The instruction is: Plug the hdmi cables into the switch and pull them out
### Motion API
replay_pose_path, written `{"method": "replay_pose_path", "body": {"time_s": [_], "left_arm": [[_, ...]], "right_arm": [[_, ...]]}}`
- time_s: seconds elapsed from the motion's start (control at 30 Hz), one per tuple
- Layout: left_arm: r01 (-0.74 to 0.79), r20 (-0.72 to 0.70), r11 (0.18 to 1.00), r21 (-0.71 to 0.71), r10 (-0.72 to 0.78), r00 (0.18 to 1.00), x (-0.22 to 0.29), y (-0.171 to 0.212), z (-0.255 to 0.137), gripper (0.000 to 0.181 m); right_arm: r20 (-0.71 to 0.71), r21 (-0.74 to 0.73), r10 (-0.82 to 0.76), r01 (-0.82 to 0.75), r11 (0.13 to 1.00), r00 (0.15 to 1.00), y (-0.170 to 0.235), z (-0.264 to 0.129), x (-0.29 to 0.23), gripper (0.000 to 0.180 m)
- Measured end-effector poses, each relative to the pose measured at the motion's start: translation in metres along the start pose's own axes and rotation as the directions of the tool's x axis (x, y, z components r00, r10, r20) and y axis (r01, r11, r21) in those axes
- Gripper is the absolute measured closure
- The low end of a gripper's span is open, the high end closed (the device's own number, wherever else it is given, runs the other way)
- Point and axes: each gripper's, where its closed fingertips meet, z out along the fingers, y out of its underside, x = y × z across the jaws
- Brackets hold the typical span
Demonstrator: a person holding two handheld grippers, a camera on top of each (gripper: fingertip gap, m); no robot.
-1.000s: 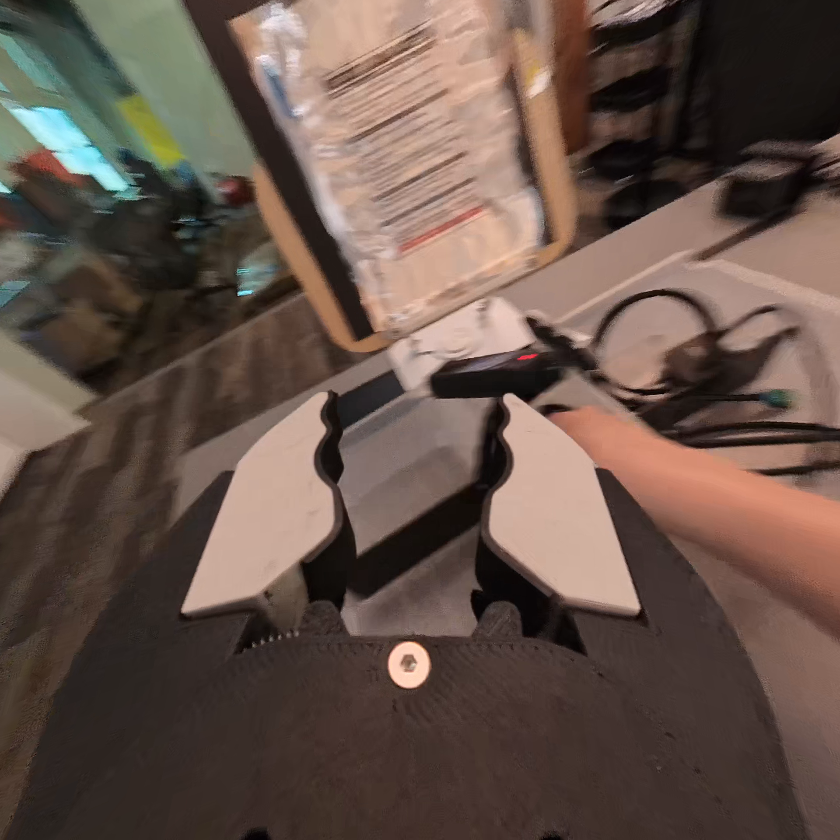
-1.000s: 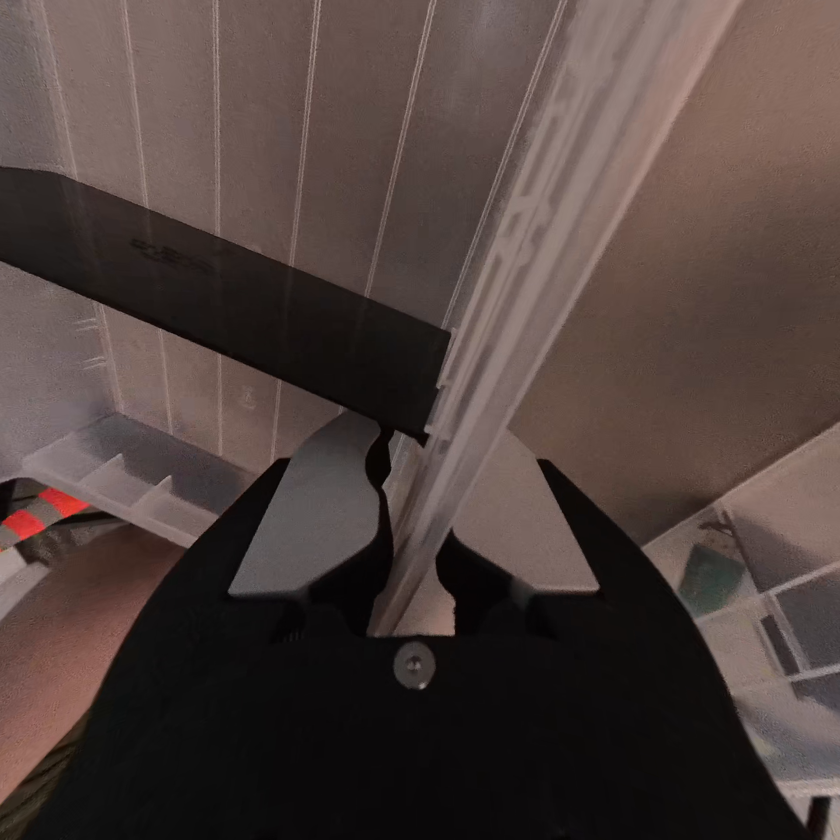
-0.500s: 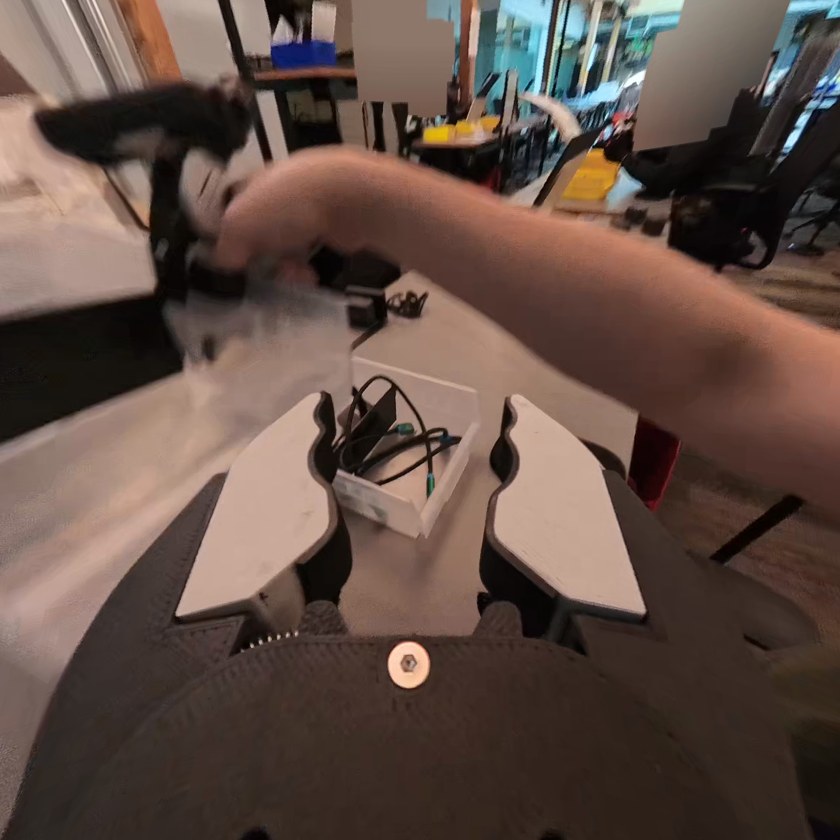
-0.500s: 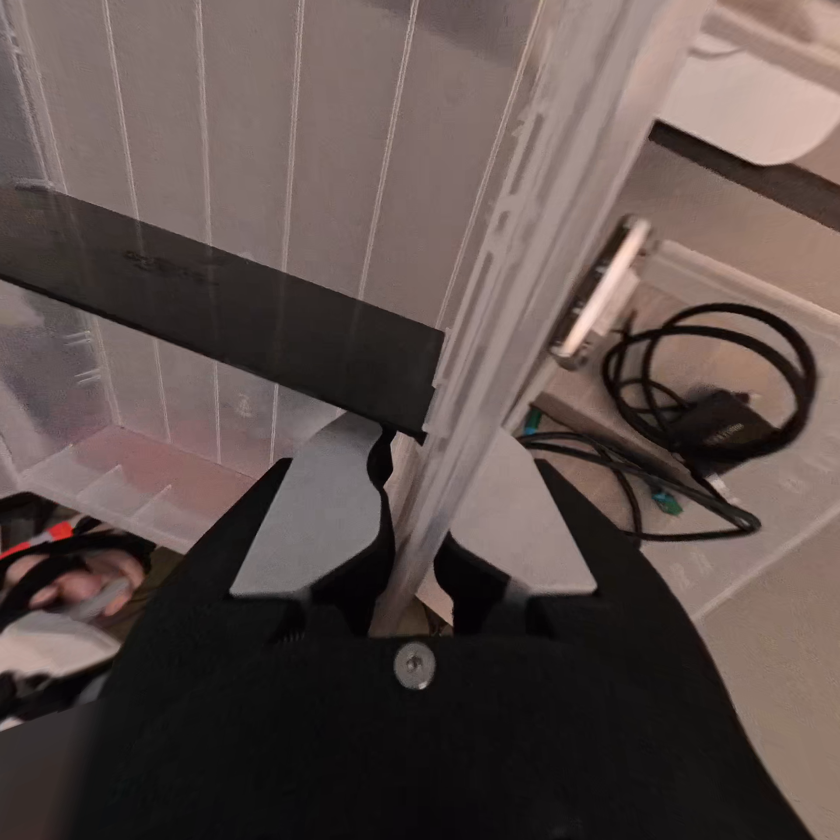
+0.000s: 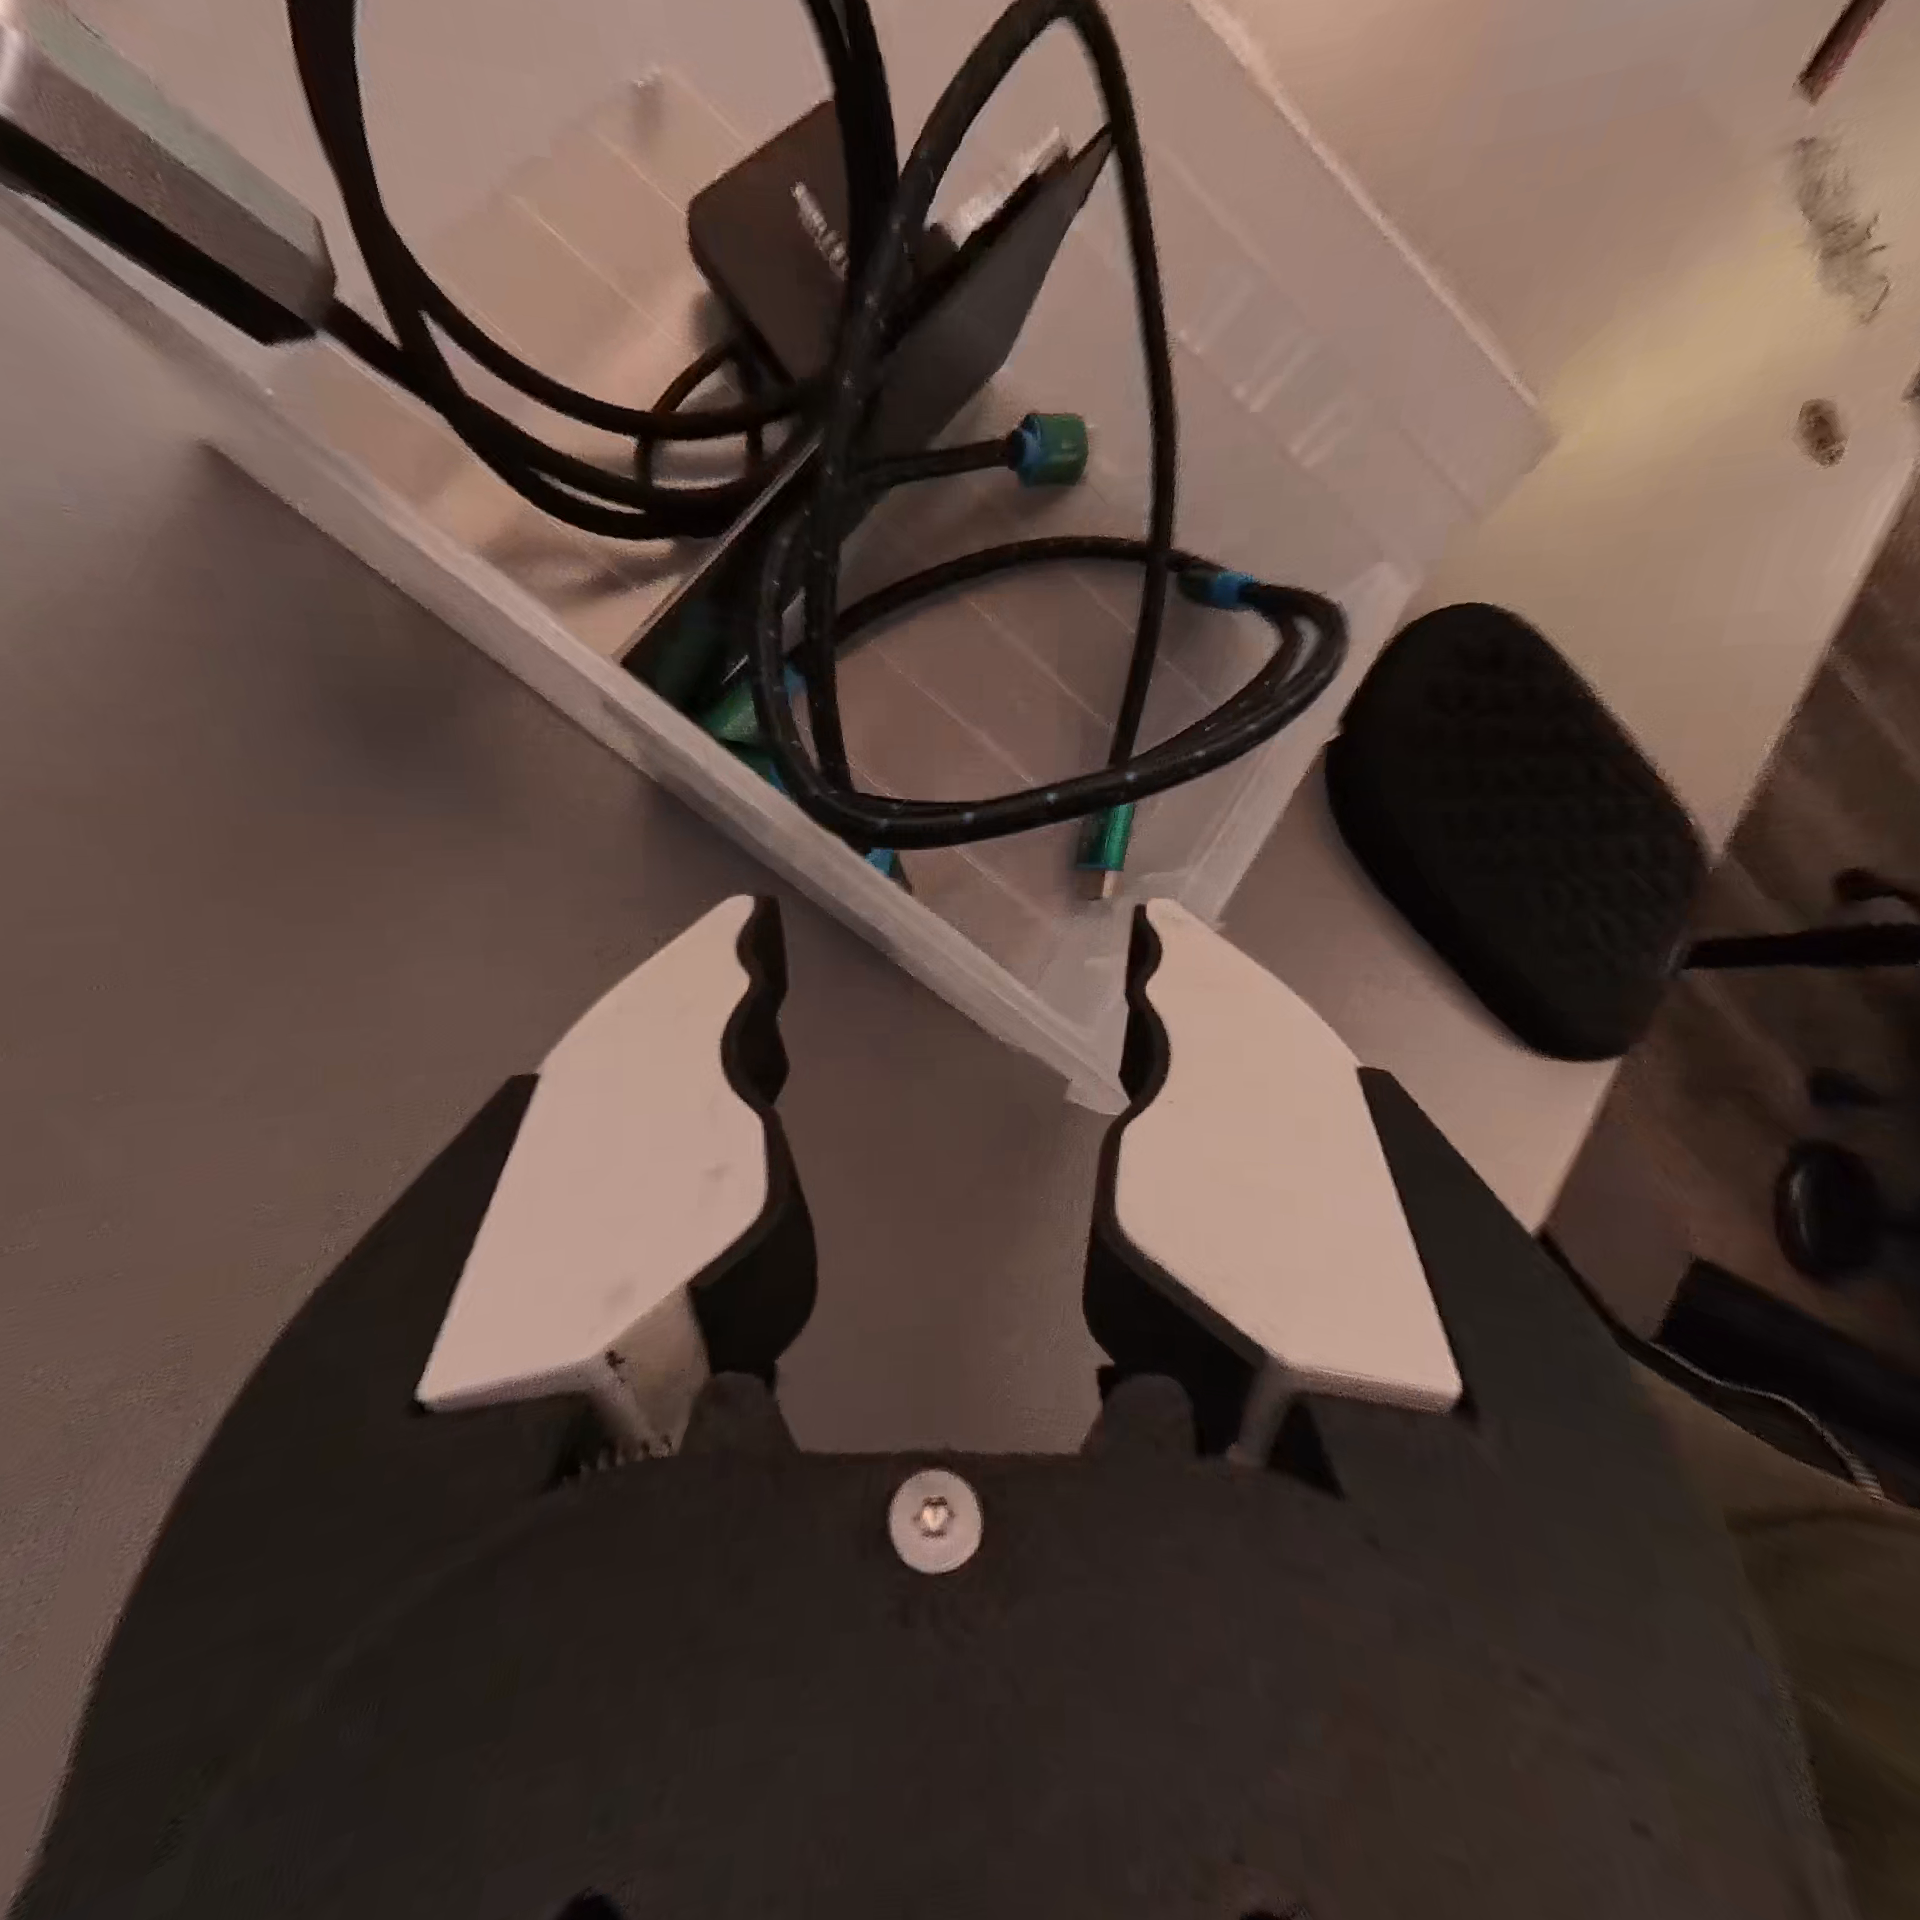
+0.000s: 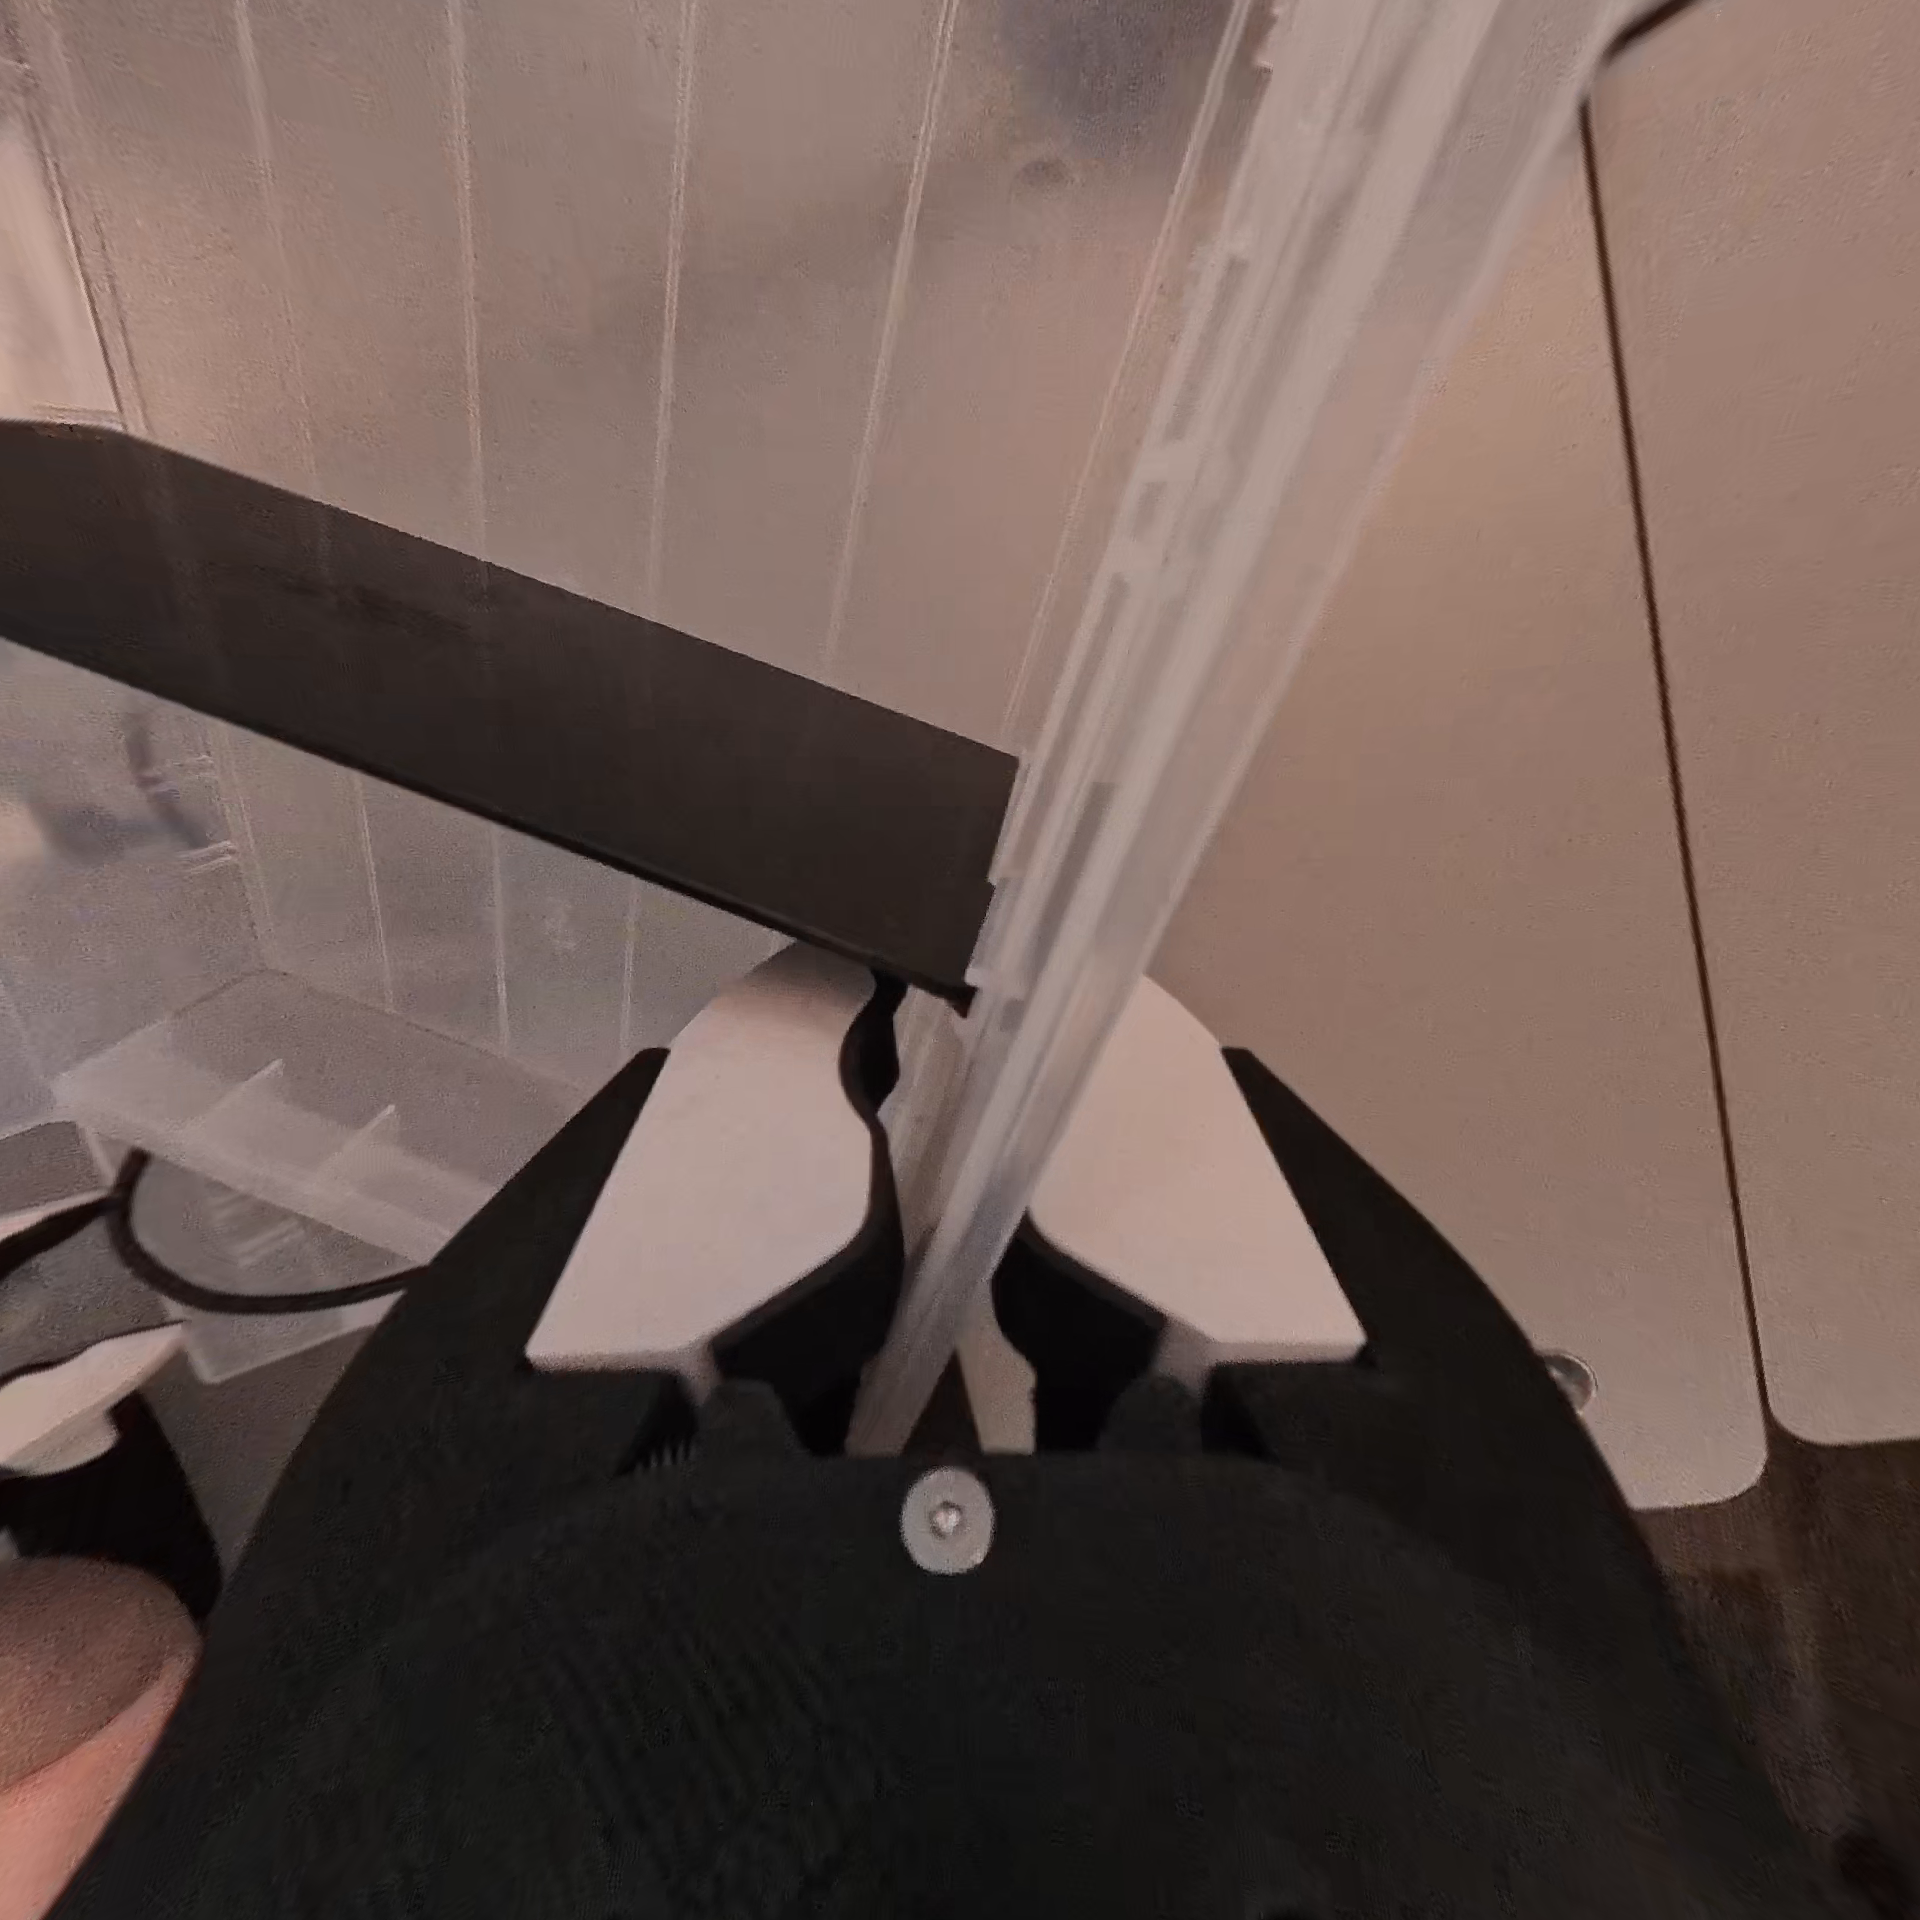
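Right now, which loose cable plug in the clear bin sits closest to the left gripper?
In the clear plastic bin, follow the braided black cable loop toward the left gripper. Its green plug with a metal tip lies flat, alone, nearest the bin's corner.

The right tongs' (image 6: 940, 1039) tips were hidden behind a clear bin wall (image 6: 1132, 831). The black switch (image 5: 883, 281) lay blurred under cables (image 5: 821, 582), its ports unreadable.
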Motion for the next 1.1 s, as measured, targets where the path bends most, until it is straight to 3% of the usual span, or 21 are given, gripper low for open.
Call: {"method": "replay_pose_path", "body": {"time_s": [0.1, 0.13, 0.2, 0.27, 0.4, 0.57, 0.67, 0.87, 1.1], "left_arm": [[-0.06, 0.138, 0.991, -0.122, 0.077, 0.987, -0.017, 0.017, 0.013, 0.106], [-0.09, 0.172, 0.987, -0.134, 0.113, 0.979, -0.02, 0.017, 0.016, 0.091], [-0.136, 0.157, 0.982, -0.128, 0.156, 0.975, -0.015, 0.014, 0.017, 0.11], [-0.132, 0.166, 0.98, -0.147, 0.156, 0.974, -0.018, 0.016, 0.016, 0.107], [-0.054, 0.118, 0.979, -0.197, 0.078, 0.99, -0.032, 0.026, 0.006, 0.126], [0.034, 0.07, 0.964, -0.265, -0.016, 0.997, -0.07, 0.046, -0.024, 0.16], [0.058, 0.164, 0.96, -0.275, -0.013, 0.986, -0.111, 0.057, -0.045, 0.175], [0.227, 0.227, 0.951, -0.21, -0.178, 0.957, -0.179, 0.084, -0.091, 0.174], [0.428, 0.276, 0.9, -0.079, -0.393, 0.877, -0.24, 0.147, -0.161, 0.169]], "right_arm": [[-0.021, -0.054, 0.084, -0.085, 0.995, 0.996, 0.03, 0.026, 0.058, 0.165], [-0.033, -0.069, 0.108, -0.11, 0.991, 0.994, 0.04, 0.035, 0.074, 0.165], [-0.056, -0.106, 0.15, -0.155, 0.982, 0.987, 0.06, 0.053, 0.1, 0.164], [-0.08, -0.149, 0.169, -0.179, 0.973, 0.982, 0.08, 0.07, 0.118, 0.164], [-0.104, -0.245, 0.131, -0.153, 0.957, 0.986, 0.113, 0.098, 0.134, 0.164], [-0.008, -0.293, 0.053, -0.053, 0.955, 0.999, 0.124, 0.117, 0.115, 0.165], [0.042, -0.331, -0.025, 0.038, 0.943, 0.999, 0.127, 0.125, 0.095, 0.165], [0.116, -0.38, -0.184, 0.215, 0.9, 0.976, 0.127, 0.137, 0.059, 0.167], [0.105, -0.388, -0.304, 0.32, 0.864, 0.947, 0.109, 0.144, 0.048, 0.174]]}}
